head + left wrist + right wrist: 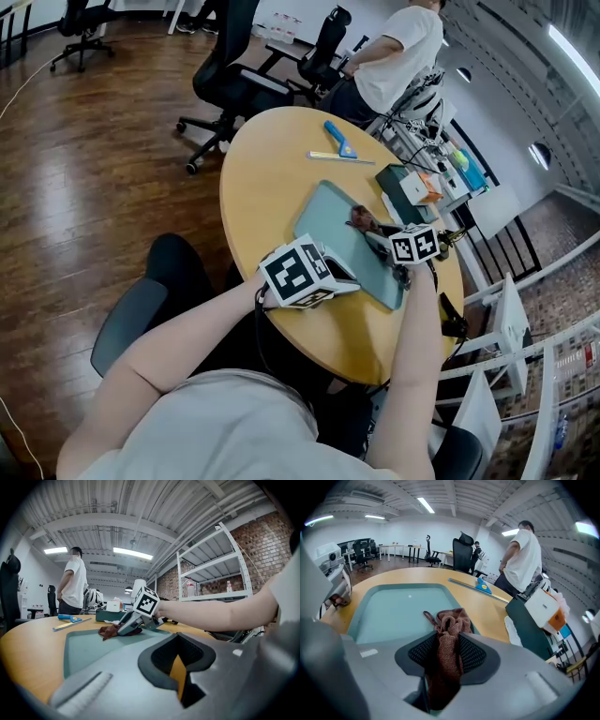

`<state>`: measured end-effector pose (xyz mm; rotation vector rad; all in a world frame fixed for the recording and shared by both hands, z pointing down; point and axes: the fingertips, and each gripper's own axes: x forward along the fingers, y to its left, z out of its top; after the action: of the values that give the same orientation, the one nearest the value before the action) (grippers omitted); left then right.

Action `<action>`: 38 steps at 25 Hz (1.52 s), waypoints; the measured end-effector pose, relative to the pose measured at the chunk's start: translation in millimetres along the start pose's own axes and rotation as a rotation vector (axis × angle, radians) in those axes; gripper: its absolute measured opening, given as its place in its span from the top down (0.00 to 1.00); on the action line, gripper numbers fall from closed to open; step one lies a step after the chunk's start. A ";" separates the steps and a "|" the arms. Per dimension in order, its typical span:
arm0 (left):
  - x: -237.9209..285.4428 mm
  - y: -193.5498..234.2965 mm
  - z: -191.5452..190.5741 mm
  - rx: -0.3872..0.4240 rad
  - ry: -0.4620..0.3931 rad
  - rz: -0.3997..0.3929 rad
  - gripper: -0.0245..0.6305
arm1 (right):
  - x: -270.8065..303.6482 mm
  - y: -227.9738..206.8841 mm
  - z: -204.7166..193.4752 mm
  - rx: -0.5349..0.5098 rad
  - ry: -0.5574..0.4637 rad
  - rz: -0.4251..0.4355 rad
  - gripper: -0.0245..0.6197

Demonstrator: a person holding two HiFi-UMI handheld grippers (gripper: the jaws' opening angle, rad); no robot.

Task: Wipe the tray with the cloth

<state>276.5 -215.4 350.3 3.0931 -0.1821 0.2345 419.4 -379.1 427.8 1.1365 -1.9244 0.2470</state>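
Observation:
A teal-grey tray (330, 217) lies on the round wooden table (272, 178). My right gripper (375, 234) is shut on a brown cloth (361, 220) and holds it on the tray's far right part. In the right gripper view the cloth (449, 630) is bunched between the pads, with the tray (398, 609) spread ahead. The left gripper view shows the right gripper (123, 629) pressing the cloth (108, 631) onto the tray (89, 648). My left gripper (345, 281) sits at the tray's near edge. Its pads stand close, with only a thin orange sliver between them.
A blue tool (339, 139) and a ruler (341, 157) lie beyond the tray. A dark green box (401, 180) with a white and orange box (424, 187) sits at the table's right edge. A person in a white shirt (405, 52) and office chairs (234, 84) are behind.

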 end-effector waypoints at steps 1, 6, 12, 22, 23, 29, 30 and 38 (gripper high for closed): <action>0.0 -0.1 0.0 0.001 0.000 0.000 0.96 | 2.5 -3.1 1.5 0.009 -0.006 -0.009 0.74; -2.0 -0.6 -0.2 0.001 0.000 0.001 0.96 | 3.7 6.6 3.2 -0.036 0.020 -0.003 0.74; -4.9 -1.8 -1.6 -0.002 0.000 0.014 0.96 | -14.5 50.6 0.7 -0.139 0.028 0.056 0.74; -13.3 -1.6 -1.3 -0.004 -0.008 0.014 0.96 | -43.8 120.7 -3.7 -0.227 0.019 0.191 0.74; -13.6 -1.0 -1.0 -0.004 -0.008 0.013 0.96 | -45.7 124.6 -4.2 -0.229 0.020 0.200 0.74; -12.8 -1.3 -0.6 -0.006 -0.009 0.013 0.96 | -57.2 139.5 -8.8 -0.216 -0.016 0.260 0.74; -13.0 -1.7 -0.6 -0.006 -0.009 0.014 0.96 | -58.8 141.0 -8.8 -0.209 -0.025 0.270 0.74; -11.7 -2.6 0.1 -0.006 -0.009 0.017 0.96 | -51.5 143.6 0.3 -0.218 -0.024 0.302 0.74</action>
<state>265.4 -211.5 348.3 3.0886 -0.2086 0.2207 316.8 -266.4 423.2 0.7092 -2.0844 0.1809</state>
